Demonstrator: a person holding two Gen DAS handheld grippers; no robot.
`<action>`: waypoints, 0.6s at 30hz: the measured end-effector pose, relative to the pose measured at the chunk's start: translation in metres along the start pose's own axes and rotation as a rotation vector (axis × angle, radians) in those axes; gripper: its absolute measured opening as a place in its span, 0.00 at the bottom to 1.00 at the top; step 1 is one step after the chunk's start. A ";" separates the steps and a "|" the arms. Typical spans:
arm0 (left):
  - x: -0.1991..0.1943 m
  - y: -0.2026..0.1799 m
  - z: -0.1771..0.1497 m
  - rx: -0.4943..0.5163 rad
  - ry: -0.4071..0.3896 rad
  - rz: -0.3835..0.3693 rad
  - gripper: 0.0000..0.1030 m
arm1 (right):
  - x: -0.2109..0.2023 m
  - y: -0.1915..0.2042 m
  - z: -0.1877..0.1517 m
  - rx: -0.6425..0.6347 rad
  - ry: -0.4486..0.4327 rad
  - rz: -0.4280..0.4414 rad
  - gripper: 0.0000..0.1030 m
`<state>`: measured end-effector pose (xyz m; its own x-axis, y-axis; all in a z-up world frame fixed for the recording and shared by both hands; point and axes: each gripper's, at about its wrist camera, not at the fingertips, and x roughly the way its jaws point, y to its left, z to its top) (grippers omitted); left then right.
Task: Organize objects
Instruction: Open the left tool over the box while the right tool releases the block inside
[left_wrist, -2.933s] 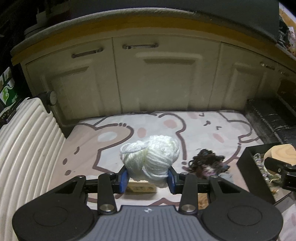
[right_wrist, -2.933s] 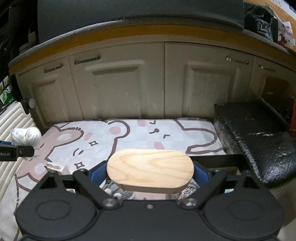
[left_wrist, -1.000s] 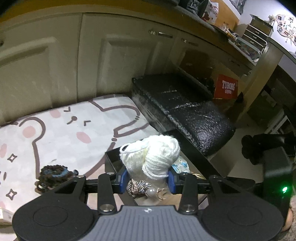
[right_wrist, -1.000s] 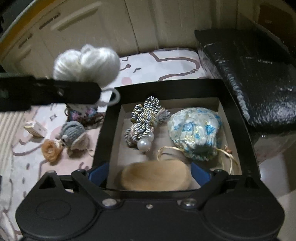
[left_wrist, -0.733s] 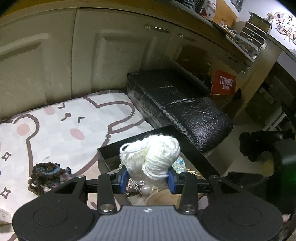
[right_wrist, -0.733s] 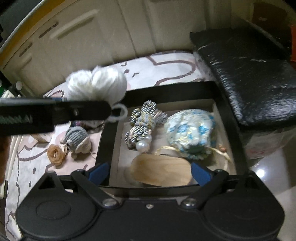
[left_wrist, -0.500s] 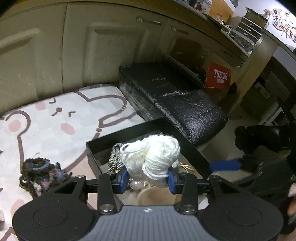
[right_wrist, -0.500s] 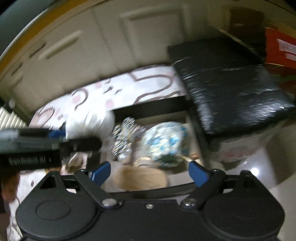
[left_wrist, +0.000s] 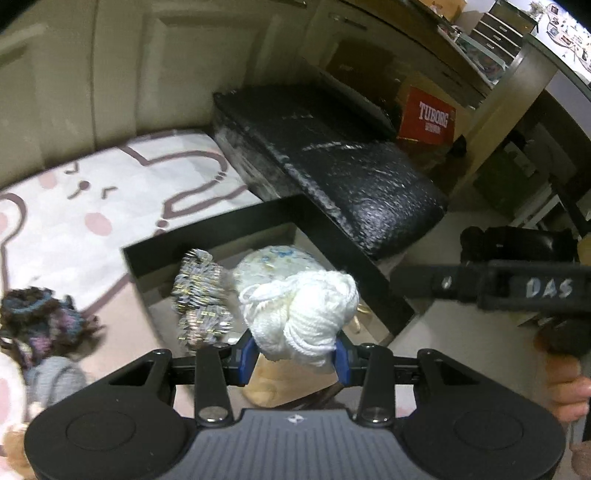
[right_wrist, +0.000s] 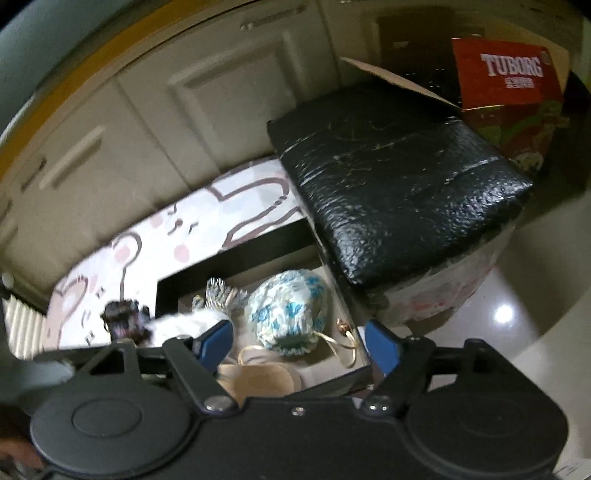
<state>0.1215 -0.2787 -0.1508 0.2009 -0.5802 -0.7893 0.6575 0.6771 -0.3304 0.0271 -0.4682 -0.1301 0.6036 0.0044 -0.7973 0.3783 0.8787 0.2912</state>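
Note:
My left gripper (left_wrist: 293, 356) is shut on a white yarn ball (left_wrist: 301, 314) and holds it over the black box (left_wrist: 207, 236). Inside the box lie a striped braided cord (left_wrist: 199, 295), a blue-and-white pouch (right_wrist: 290, 312) and an oval wooden piece (right_wrist: 258, 380). My right gripper (right_wrist: 299, 343) hangs above the box's near right corner; its jaws are closing with nothing between them. In the right wrist view the white yarn ball (right_wrist: 184, 325) shows blurred at the left blue pad.
The black box (right_wrist: 255, 258) sits on a bear-print mat (left_wrist: 92, 199). A dark knitted bundle (left_wrist: 40, 321) and a grey knitted item (left_wrist: 55, 380) lie left of it. A black padded block (left_wrist: 332, 166) and a red Tuborg carton (left_wrist: 428, 118) stand right, cabinets (right_wrist: 184, 110) behind.
The wooden piece left my right gripper and now lies in the box; that gripper rose, rolled and narrowed. My left gripper carried the yarn ball from the mat over the box and lower.

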 end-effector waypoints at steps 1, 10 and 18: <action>0.004 -0.002 0.000 -0.010 0.006 -0.011 0.41 | -0.002 -0.001 0.001 0.005 -0.007 -0.001 0.76; 0.046 -0.020 0.003 -0.105 0.025 -0.160 0.53 | -0.013 -0.009 0.010 0.026 -0.038 -0.024 0.76; 0.050 -0.005 0.002 -0.132 0.045 -0.104 0.70 | -0.010 -0.009 0.010 0.013 -0.027 -0.023 0.76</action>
<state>0.1293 -0.3120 -0.1874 0.1019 -0.6314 -0.7687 0.5712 0.6698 -0.4744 0.0244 -0.4808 -0.1198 0.6132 -0.0290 -0.7894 0.4011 0.8723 0.2795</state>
